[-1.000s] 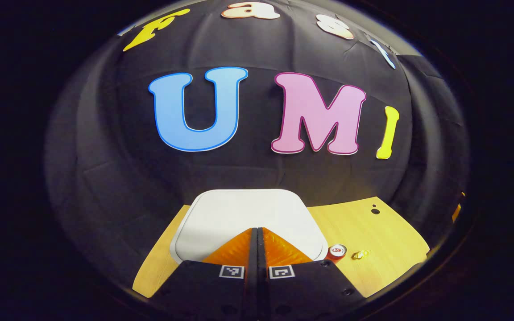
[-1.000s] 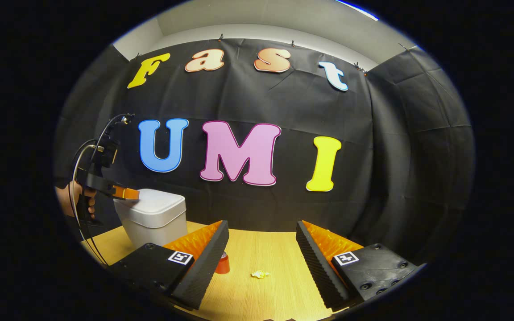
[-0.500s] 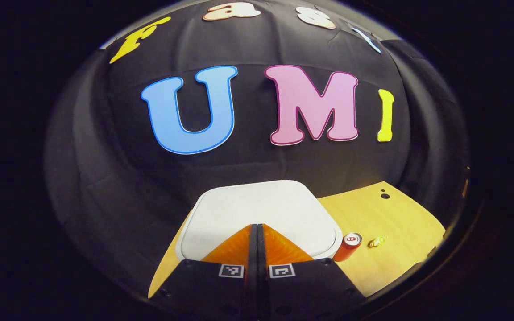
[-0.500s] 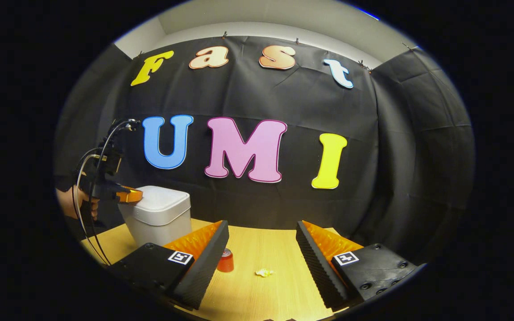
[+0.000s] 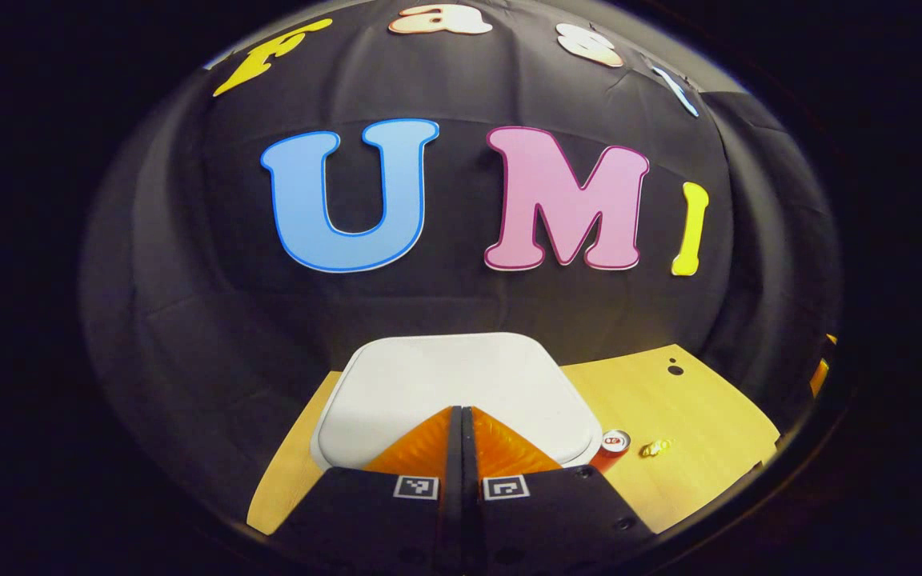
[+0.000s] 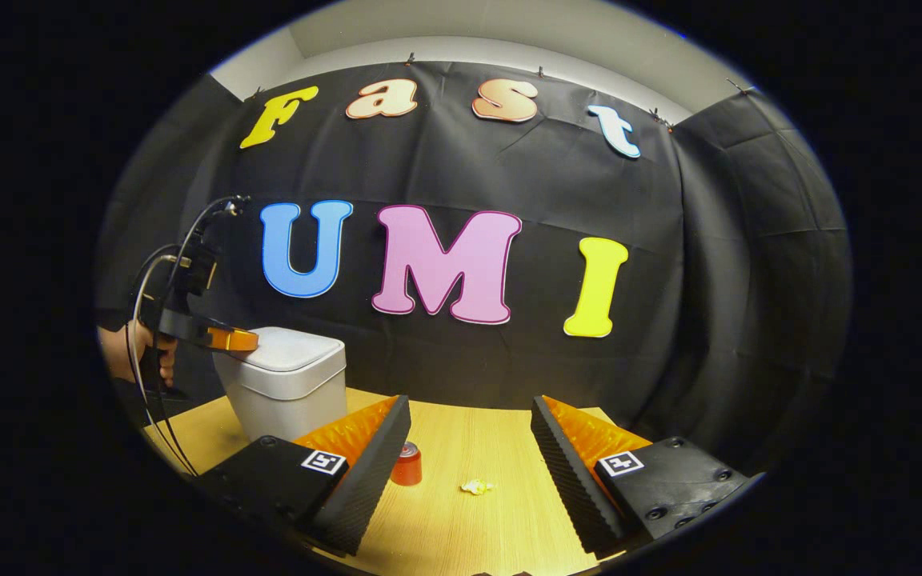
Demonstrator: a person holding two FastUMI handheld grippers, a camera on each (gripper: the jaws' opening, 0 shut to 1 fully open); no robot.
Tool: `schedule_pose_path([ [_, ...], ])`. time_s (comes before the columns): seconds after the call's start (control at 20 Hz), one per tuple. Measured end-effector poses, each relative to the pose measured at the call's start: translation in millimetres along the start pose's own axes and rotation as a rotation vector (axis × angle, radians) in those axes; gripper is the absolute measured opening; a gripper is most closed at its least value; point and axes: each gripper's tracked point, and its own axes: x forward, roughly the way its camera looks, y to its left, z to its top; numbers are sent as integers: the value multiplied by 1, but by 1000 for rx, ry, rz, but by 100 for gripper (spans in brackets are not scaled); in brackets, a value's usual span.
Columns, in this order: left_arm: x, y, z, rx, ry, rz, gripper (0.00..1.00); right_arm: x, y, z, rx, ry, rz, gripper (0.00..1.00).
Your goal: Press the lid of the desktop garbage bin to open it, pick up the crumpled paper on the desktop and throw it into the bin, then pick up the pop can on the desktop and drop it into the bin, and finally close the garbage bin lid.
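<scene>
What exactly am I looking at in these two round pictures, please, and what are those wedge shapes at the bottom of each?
There is no robot here: a person holds a two-finger hand-held gripper in each hand, and each gripper carries a fisheye camera looking along its own fingers. Those fingers are the wedges.

In the left gripper view, the left gripper is shut, its tips over the closed lid of the white plastic desktop bin.

In the right gripper view, the right gripper is open and holds nothing. Farther off you see the left gripper and the hand holding it, at the bin.

On the light wooden desktop stand a red pop can and a small crumpled paper.
</scene>
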Motion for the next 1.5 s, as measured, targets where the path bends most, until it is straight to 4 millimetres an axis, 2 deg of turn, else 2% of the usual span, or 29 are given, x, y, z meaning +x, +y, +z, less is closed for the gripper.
schedule_pose_path([
  [0.25,-18,-6,72,1,-162,25,6,-1,3,4,2,-6,11,98],
  [0.45,-47,-17,126,37,-293,28,6,0,1,3,14,2,12,98],
  [0.55,-66,-29,144,61,-364,9,6,1,-2,2,16,6,9,98],
  [0.65,-84,-52,151,69,-410,-43,10,3,-4,2,21,7,10,98],
  [0.7,-93,-59,153,64,-429,-60,18,5,-4,3,22,8,11,98],
  [0.75,-103,-65,154,54,-445,-65,36,6,-5,3,23,9,15,98],
  [0.95,-124,-84,149,20,-450,-81,95,12,-5,4,37,18,29,98],
  [1.05,-135,-88,146,12,-473,-63,95,16,-6,3,41,22,35,98],
  [1.15,-144,-93,136,-17,-487,-56,95,23,-8,-8,47,56,39,98],
  [1.35,-159,-99,107,-102,-463,-37,98,42,-11,-39,38,142,57,98],
  [1.5,-161,-105,80,-110,-408,-23,96,67,-12,-76,50,259,98,98],
])
